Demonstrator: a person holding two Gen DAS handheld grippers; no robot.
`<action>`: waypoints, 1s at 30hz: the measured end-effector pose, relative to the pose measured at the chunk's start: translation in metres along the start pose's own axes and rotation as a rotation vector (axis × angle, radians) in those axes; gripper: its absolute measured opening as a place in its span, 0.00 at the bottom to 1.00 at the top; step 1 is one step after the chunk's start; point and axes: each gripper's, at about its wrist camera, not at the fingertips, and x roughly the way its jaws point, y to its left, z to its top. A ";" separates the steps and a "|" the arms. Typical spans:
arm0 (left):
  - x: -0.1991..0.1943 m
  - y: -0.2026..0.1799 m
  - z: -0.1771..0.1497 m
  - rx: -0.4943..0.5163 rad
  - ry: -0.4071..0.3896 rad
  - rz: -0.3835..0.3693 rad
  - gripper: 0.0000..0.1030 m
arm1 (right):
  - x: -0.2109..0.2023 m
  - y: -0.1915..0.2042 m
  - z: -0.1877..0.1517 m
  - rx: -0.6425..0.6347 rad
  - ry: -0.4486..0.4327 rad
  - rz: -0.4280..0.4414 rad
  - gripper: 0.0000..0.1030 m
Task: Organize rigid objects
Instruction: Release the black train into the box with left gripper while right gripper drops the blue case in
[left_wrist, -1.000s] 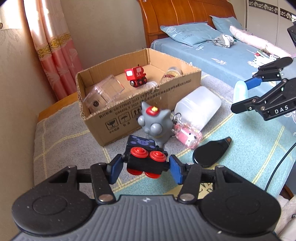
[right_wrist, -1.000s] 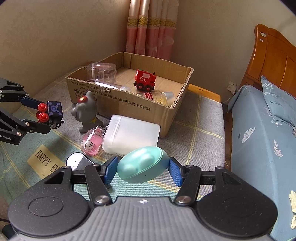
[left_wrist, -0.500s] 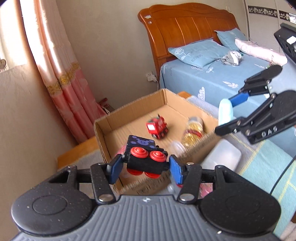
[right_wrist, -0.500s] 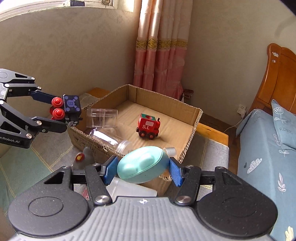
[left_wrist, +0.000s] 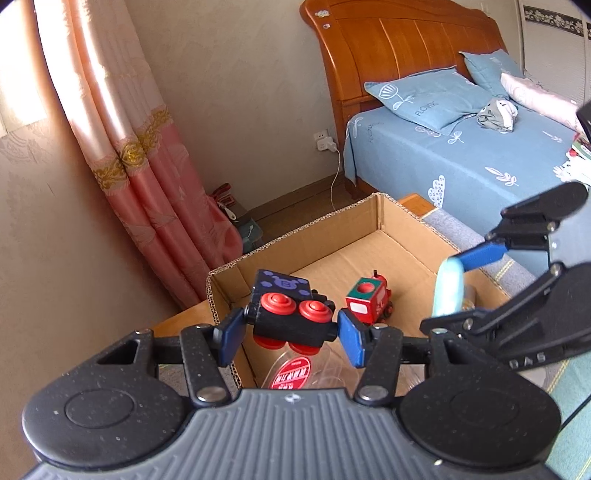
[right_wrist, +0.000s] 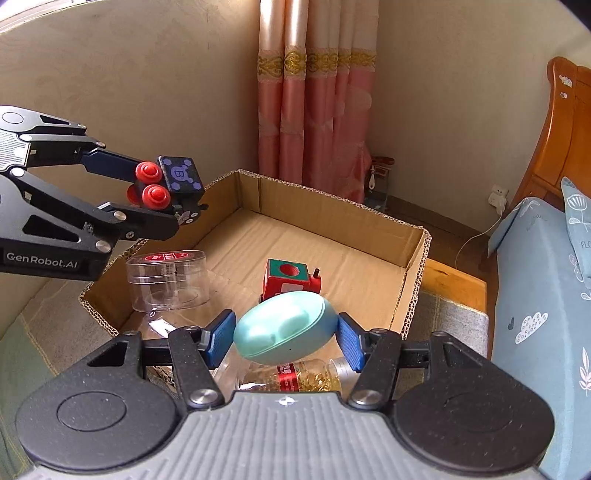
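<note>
Low in the centre of the left wrist view, the left claw (left_wrist: 290, 330) is clamped on a black toy car (left_wrist: 291, 317) with red wheels, its blue pads pressing the two ends of the body; the car hangs above the near left corner of the cardboard box (left_wrist: 221, 284). At the bottom centre of the right wrist view, the right claw (right_wrist: 282, 338) grips a smooth teal case (right_wrist: 286, 326) across its long ends, above the near edge of the box. The car looks light and stiff, and its flat ends give a sure hold. The case is probably light too, but its rounded, glossy shell could slip from the pads, so the hold across its widest part seems right. Inside the box, a red toy train (right_wrist: 291, 280) stands mid-floor, a clear round tub (right_wrist: 168, 278) fills the lower left, and a bottle of yellow capsules (right_wrist: 306, 380) lies under the right claw. Bare cardboard toward the upper right of the box floor offers the most room for setting things down; the box walls are low.
</note>
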 end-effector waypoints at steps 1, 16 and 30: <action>0.003 0.001 0.002 -0.004 0.002 -0.002 0.52 | 0.000 0.000 0.000 0.008 -0.003 0.007 0.78; 0.045 0.008 0.023 -0.019 0.054 -0.006 0.52 | -0.036 0.002 -0.015 0.009 -0.044 0.002 1.00; 0.064 0.015 0.026 -0.049 0.097 -0.001 0.52 | -0.058 0.019 -0.019 -0.026 -0.030 0.020 1.00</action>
